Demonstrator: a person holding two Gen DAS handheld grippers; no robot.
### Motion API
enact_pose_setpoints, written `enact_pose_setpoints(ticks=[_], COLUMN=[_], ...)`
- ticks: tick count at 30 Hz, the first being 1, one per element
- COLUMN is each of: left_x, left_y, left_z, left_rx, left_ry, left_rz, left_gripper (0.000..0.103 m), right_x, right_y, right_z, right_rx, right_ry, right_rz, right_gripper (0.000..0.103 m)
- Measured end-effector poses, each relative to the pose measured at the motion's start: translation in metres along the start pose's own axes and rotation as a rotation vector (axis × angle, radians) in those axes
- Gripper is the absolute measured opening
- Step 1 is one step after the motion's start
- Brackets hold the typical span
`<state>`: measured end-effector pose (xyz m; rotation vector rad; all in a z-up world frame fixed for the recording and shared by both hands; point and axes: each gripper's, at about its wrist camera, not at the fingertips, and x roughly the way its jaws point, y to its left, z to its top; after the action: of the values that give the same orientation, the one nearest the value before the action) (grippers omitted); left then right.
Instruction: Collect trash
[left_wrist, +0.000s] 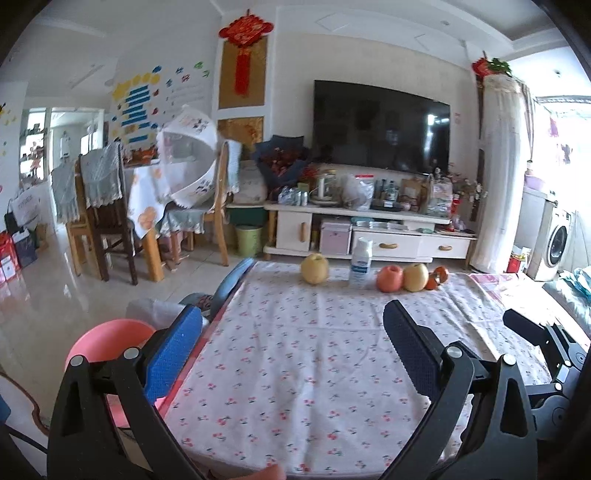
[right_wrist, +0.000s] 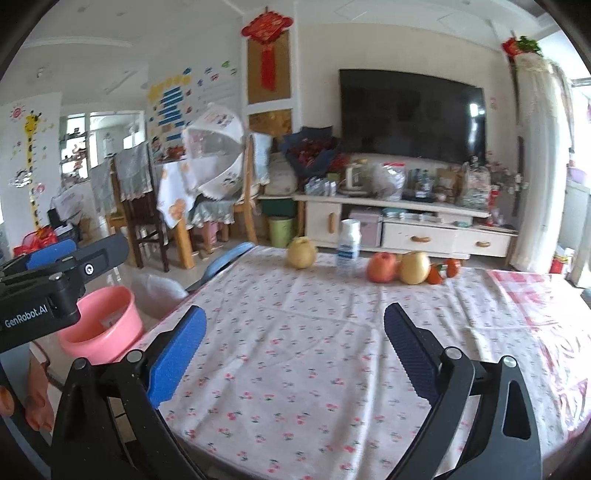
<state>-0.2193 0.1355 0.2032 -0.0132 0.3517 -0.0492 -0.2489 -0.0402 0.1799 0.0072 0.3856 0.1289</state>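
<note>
A small plastic bottle (left_wrist: 361, 260) with a white cap stands upright at the far edge of the table; it also shows in the right wrist view (right_wrist: 348, 245). A pink basin (right_wrist: 105, 325) sits on the floor left of the table, with a scrap of paper inside; its rim shows in the left wrist view (left_wrist: 107, 341). My left gripper (left_wrist: 291, 354) is open and empty over the table's near left part. My right gripper (right_wrist: 295, 354) is open and empty over the table's middle. The left gripper's body (right_wrist: 55, 280) shows at the left of the right wrist view.
The table has a floral cloth (left_wrist: 314, 350). At its far edge lie a yellow pear (left_wrist: 314, 268), a red apple (left_wrist: 389, 278), another pear (left_wrist: 415, 277) and small orange fruit (left_wrist: 437, 277). A bin with a clear bag (right_wrist: 157, 291) stands by the basin. Chairs and a TV cabinet stand beyond.
</note>
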Motion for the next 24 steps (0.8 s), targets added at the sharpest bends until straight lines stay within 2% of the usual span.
enact_pose_setpoints(ticks=[12, 24], left_x=[-0.016, -0.023], left_y=[-0.055, -0.082], left_z=[-0.001, -0.003], left_rx=[0.051, 0.064], left_ry=[-0.015, 0.0], left_rz=[-0.084, -0.124], left_gripper=[0.099, 0.099], right_x=[-0.048, -0.071], right_y=[-0.048, -0.07], right_z=[-0.01, -0.02], right_rx=[0.019, 0.04], right_ry=[-0.058, -0.075], right_rz=[-0.167, -0.229], right_gripper=[0.096, 0.097])
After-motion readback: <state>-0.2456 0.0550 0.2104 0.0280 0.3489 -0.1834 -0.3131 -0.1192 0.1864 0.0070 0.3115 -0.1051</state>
